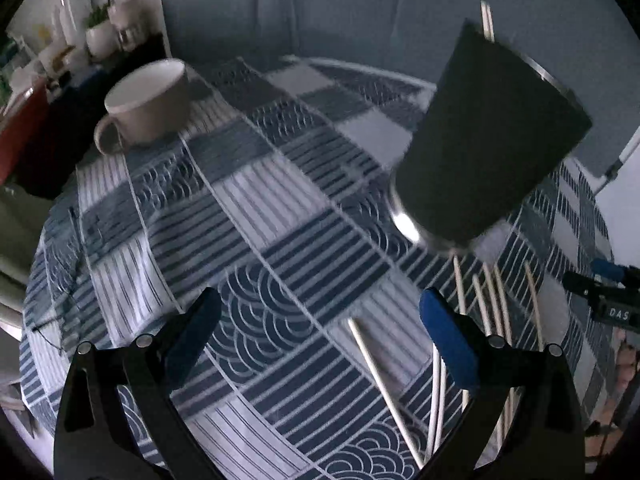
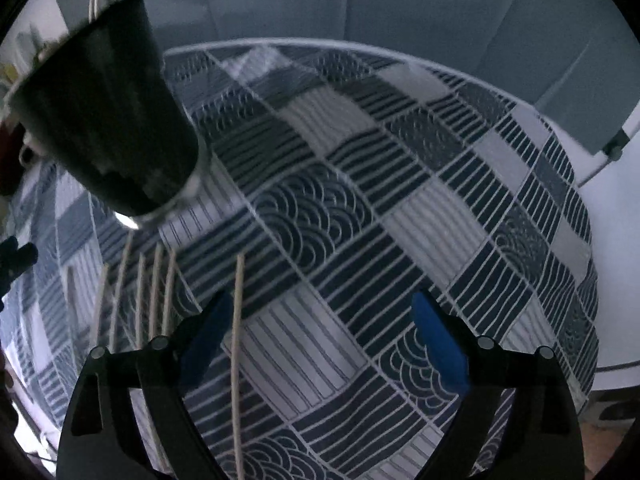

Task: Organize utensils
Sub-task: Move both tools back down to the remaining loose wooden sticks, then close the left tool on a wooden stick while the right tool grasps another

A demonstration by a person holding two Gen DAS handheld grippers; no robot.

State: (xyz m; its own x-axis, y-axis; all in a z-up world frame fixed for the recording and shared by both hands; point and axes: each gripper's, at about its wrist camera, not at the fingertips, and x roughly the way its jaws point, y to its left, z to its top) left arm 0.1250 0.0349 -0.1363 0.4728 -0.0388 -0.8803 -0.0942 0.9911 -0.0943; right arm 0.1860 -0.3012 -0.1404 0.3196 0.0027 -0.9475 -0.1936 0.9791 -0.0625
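Holding both grippers above the round table under its blue-and-white patchwork cloth (image 1: 280, 200), you have each pair of blue-padded jaws spread wide and empty; your left gripper (image 1: 320, 328) hangs over bare cloth, with the pale wooden chopsticks (image 1: 480, 300) lying scattered just to its right, one passing under its right finger; your right gripper (image 2: 320, 332) has one loose chopstick (image 2: 239, 320) lying between its jaws near the left pad, untouched, the others (image 2: 140, 292) fanned out to its left; the tall dark tumbler with a shiny metal base (image 1: 488, 140) stands just beyond the sticks, two stick tips poking from its rim; a cream ceramic mug (image 1: 148, 104) sits well apart at the far left edge
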